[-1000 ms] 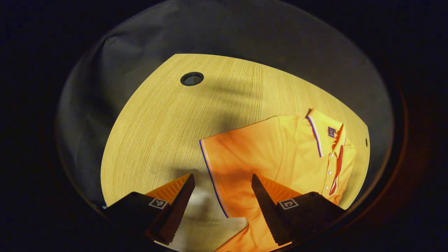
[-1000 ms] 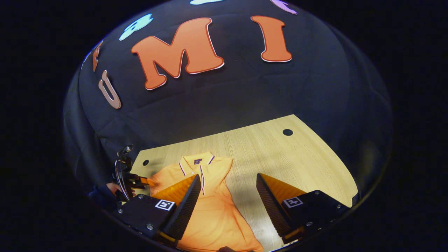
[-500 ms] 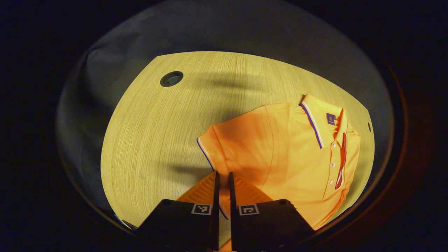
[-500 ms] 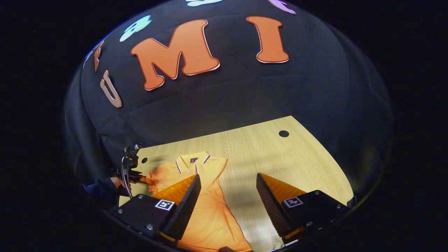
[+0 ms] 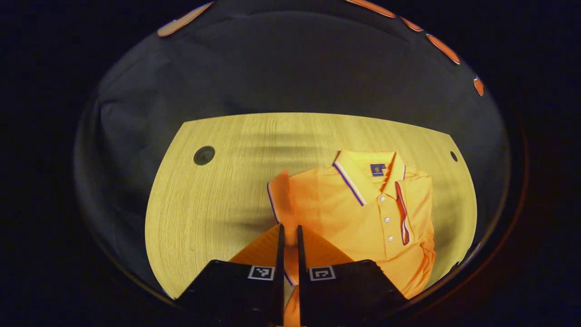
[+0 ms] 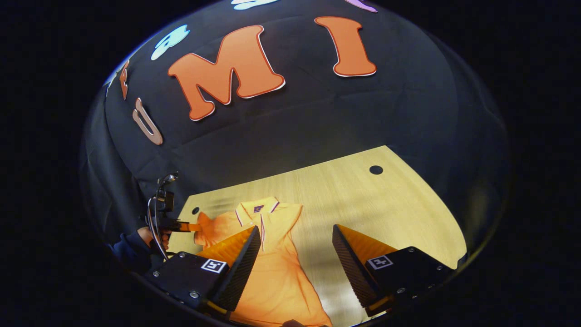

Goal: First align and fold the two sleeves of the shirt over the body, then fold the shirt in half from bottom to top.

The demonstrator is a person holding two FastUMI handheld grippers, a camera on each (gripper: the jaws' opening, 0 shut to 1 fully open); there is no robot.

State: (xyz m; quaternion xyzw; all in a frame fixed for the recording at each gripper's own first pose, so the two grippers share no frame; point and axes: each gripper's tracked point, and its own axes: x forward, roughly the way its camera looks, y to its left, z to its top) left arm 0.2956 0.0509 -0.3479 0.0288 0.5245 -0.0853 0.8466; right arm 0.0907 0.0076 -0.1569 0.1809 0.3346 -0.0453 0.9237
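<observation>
Shirt (image 5: 363, 213) lies on the table (image 5: 218, 204), its sleeve (image 5: 279, 193) lifted and pinched in the closed left gripper (image 5: 288, 229), while the right gripper (image 6: 295, 247) hovers wide open above the shirt's body near two table holes (image 6: 376, 170).

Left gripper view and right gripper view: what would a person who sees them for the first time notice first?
First, the bright orange polo shirt with a striped collar, lying on the pale wooden table. Next, the left hand-held gripper, shut on the shirt's sleeve and lifting its striped edge off the table. The right hand-held gripper hangs open above the shirt's lower part.
</observation>
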